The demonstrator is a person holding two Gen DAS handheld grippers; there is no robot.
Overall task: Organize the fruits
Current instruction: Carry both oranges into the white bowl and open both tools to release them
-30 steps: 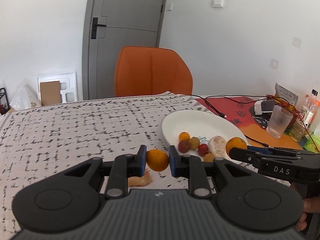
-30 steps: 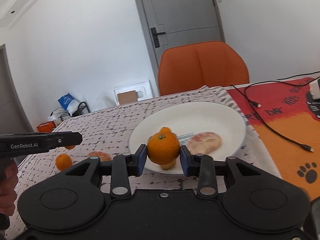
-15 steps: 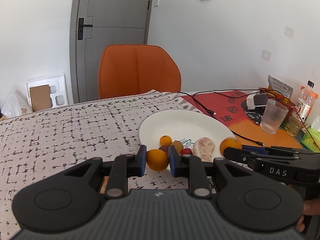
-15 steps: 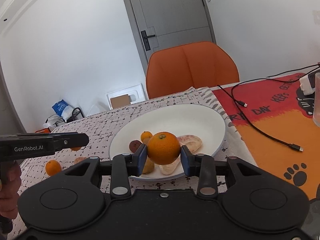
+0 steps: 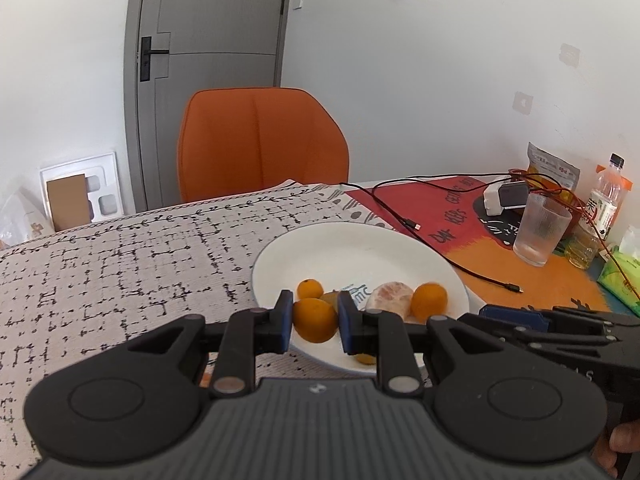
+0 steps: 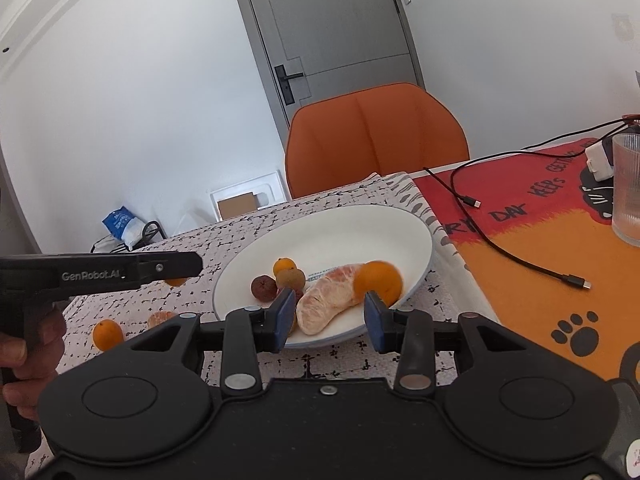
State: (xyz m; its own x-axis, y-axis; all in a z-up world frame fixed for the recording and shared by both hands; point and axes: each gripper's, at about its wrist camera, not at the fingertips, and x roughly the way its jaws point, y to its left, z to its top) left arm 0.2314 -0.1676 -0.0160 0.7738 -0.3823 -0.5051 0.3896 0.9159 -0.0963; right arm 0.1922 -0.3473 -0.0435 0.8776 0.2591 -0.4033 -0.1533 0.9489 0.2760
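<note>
**Inspector:** Take the white plate [image 6: 416,236] as your landmark. It sits on the black-and-white patterned cloth [image 5: 120,264], with the orange chair [image 5: 260,140] behind its far rim. What does your left gripper [image 5: 314,322] carry?

**Operator:** A small orange [image 5: 315,319].

**Inspector:** Confirmed. Your left gripper is clamped on that orange, blue pads pressing both sides, and it hangs over the plate's near-left rim. Your right gripper [image 6: 330,318] stands wide apart and holds nothing; it hovers at the plate's near edge.

**Operator:** And the fruit on the plate?

**Inspector:** Largest first: a peeled citrus piece [image 6: 334,298] lies near the plate's front, between your right pads as that camera sees it. A second orange [image 6: 378,282], blurred, touches its right end, just beyond your right pad. A brown round fruit [image 6: 291,279] and a dark reddish one [image 6: 264,288] sit left of the peeled piece, with a small tangerine [image 6: 285,266] behind them.

**Operator:** Anything off the plate?

**Inspector:** On the cloth to the plate's left lie a small loose orange [image 6: 107,334] and a peeled segment [image 6: 161,319]. To the plate's right, a ribbed glass [image 5: 540,228] stands on the red and orange mat [image 6: 560,240].
</note>
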